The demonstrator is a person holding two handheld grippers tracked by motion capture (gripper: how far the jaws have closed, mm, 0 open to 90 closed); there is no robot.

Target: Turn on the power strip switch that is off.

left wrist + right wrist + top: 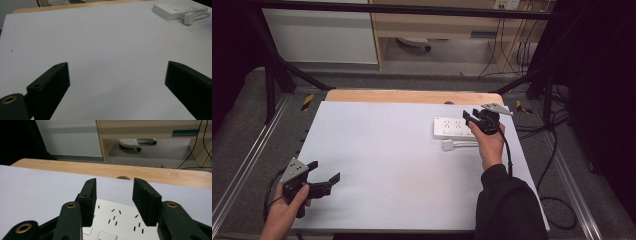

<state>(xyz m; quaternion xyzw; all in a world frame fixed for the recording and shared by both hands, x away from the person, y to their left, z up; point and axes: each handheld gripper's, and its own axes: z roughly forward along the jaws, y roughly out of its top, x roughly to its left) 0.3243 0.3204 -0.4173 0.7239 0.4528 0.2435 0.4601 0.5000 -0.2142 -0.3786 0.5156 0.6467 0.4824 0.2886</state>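
**Two Grippers and a White Power Strip**

A white power strip (453, 127) lies flat on the bench (387, 165), out at about two o'clock from the middle. A small white plug (447, 145) on a thin white cord (467, 144) lies just beside it, on the near side.

The right hand-held gripper (471, 117) hangs right over the strip's right end. In the right gripper view its jaws stand partly apart with nothing between them, and the strip's top with its little slots (117, 218) shows below them.

The left hand-held gripper (326, 177) is far away, down at about eight o'clock. Its jaws are spread wide and hold nothing. In the left gripper view the strip (178, 10) and the plug (189, 18) are far off, up at one o'clock.

The strip looks like hard plastic. It should be stiff and not very heavy. Its smooth sides may be slippery, so it could slide in the jaws. A good place to hold it is probably across its short width, near one end. The cord is soft and bendy and will drag behind. The plug is small and light, and best pinched on its flat sides.
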